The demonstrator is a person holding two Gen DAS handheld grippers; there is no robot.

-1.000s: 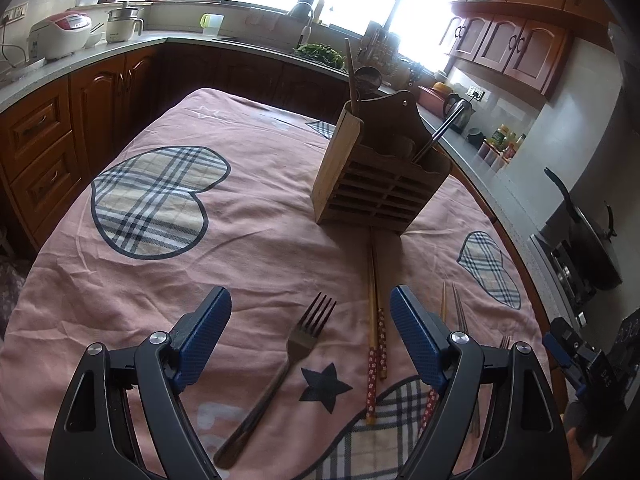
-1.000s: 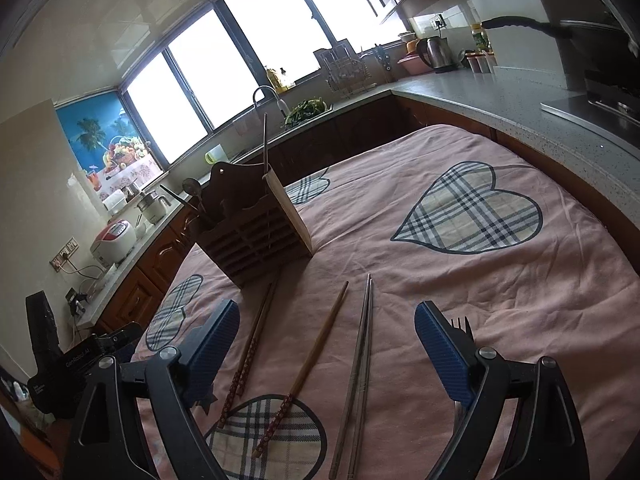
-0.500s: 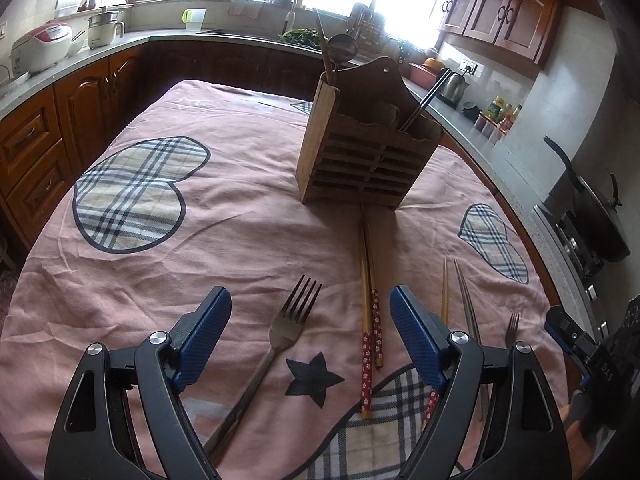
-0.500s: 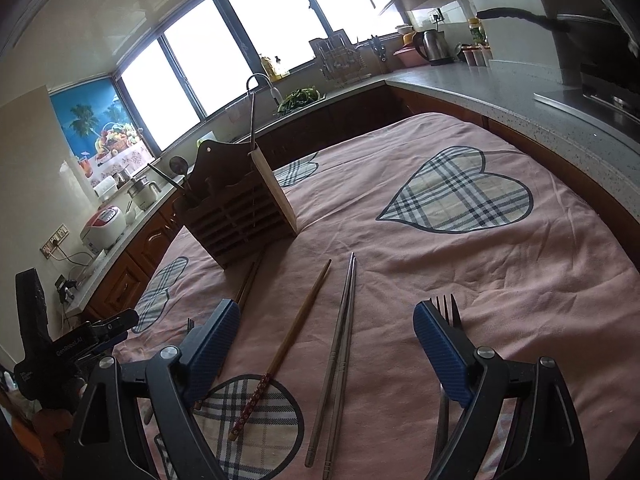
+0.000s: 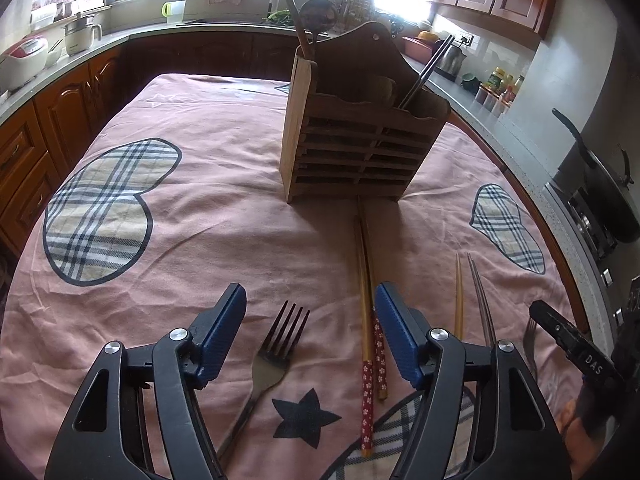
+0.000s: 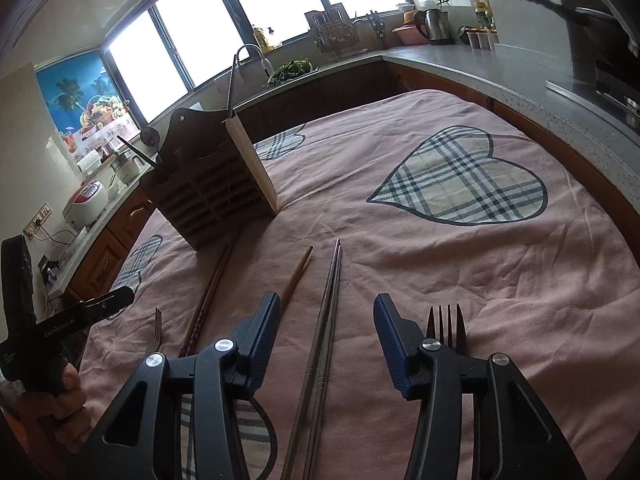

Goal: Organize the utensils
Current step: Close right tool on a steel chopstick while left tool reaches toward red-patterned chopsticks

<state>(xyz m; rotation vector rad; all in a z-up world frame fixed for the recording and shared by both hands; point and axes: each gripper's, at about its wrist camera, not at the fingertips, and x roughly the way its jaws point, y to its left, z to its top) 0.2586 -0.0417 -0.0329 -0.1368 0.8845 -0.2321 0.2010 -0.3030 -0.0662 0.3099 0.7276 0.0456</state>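
Observation:
A wooden utensil holder (image 5: pixel 352 136) stands mid-table with a ladle and chopsticks in it; it also shows in the right wrist view (image 6: pixel 212 188). My left gripper (image 5: pixel 310 300) is open and empty, low over a metal fork (image 5: pixel 276 356). A pair of wooden chopsticks with red flowered ends (image 5: pixel 368 320) lies just right of it. My right gripper (image 6: pixel 326 308) is open and empty over a pair of metal chopsticks (image 6: pixel 326 312). A single wooden chopstick (image 6: pixel 296 276) lies to its left and a second fork (image 6: pixel 446 324) to its right.
The table wears a pink cloth with plaid hearts (image 6: pixel 460 176). Kitchen counters with a rice cooker (image 5: pixel 20 60), a kettle (image 6: pixel 434 26) and a pan (image 5: pixel 600 184) ring the table. The other hand-held gripper (image 6: pixel 60 328) sits at the left edge of the right wrist view.
Both grippers have moved down and forward, closer to the cloth. The left one now frames the fork, the right one the metal chopsticks. Both stayed open.

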